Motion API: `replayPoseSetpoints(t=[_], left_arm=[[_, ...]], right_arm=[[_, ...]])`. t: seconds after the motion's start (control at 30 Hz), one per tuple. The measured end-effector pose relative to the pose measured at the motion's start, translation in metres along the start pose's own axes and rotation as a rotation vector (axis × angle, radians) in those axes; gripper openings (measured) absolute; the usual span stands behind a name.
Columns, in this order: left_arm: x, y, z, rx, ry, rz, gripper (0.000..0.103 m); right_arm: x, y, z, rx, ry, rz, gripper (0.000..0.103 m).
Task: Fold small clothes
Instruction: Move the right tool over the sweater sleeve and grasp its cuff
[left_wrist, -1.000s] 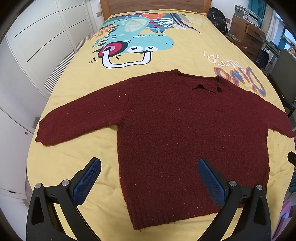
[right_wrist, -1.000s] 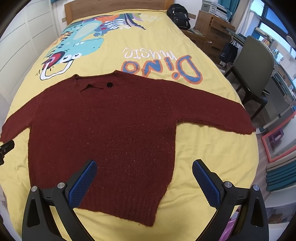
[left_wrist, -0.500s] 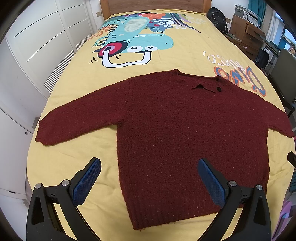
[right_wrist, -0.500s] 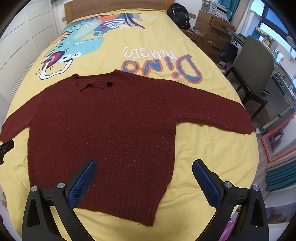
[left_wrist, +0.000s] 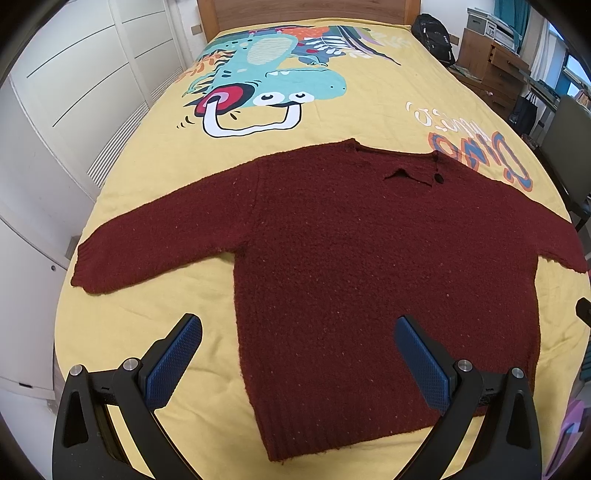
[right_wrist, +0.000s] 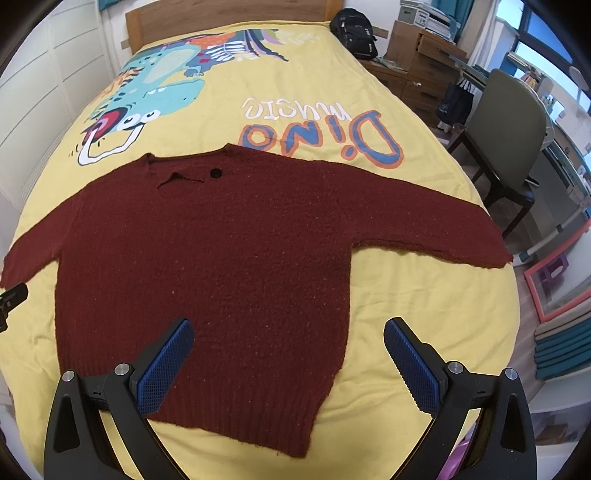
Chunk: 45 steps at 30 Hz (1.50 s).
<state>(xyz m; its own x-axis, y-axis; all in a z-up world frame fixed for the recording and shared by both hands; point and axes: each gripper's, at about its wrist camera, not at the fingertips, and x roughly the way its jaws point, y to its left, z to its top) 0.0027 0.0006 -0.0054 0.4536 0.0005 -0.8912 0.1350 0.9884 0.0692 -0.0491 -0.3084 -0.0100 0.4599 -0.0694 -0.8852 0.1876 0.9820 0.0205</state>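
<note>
Left wrist view shows the sweater (left_wrist: 369, 258) lying flat near the bed's (left_wrist: 129, 314) foot edge, sleeves out to both side edges. The left gripper (left_wrist: 297, 354) and right gripper (right_wrist: 288, 352) hang above its hem, jaws spread, holding nothing. The thick knit could bunch if only one layer gets pinched.

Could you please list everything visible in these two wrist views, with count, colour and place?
sweater: one, dark red, spread flat on the bed, sleeves out
bedspread: one, yellow with dinosaur print, covering the bed
headboard: one, wooden, far end
backpack: one, black, beside the bed's far corner
chair: one, grey-green, right of bed
drawer unit: one, wooden, behind chair
left gripper: one, black with blue pads, open
right gripper: one, same, open
</note>
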Motion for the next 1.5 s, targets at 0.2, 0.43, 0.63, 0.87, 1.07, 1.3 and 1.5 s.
replayPoseSetpoints(t=[0.2, 0.43, 0.63, 0.87, 1.07, 1.3, 1.5], left_arm=[[0.011, 0.002, 0.01, 0.009, 0.002, 0.006, 0.102], [0.027, 0.004, 0.028, 0.025, -0.001, 0.019, 0.102], [0.049, 0.007, 0.045, 0.01, 0.012, 0.021, 0.102], [0.078, 0.01, 0.057, 0.0, 0.057, 0.051, 0.102], [0.1, 0.009, 0.056, 0.0, 0.095, 0.051, 0.102], [0.115, 0.007, 0.053, 0.002, 0.128, 0.037, 0.102], [0.122, 0.002, 0.054, 0.019, 0.137, 0.026, 0.102]], right_arm=[[0.011, -0.022, 0.007, 0.023, -0.033, 0.01, 0.102], [0.031, -0.076, 0.023, 0.082, -0.08, -0.004, 0.102], [0.085, -0.16, 0.038, 0.233, -0.044, -0.028, 0.102], [0.141, -0.242, 0.046, 0.4, 0.012, -0.082, 0.102], [0.178, -0.3, 0.05, 0.533, 0.07, -0.127, 0.102], [0.205, -0.345, 0.042, 0.693, 0.114, -0.121, 0.102], [0.219, -0.349, 0.047, 0.719, 0.15, -0.095, 0.102]])
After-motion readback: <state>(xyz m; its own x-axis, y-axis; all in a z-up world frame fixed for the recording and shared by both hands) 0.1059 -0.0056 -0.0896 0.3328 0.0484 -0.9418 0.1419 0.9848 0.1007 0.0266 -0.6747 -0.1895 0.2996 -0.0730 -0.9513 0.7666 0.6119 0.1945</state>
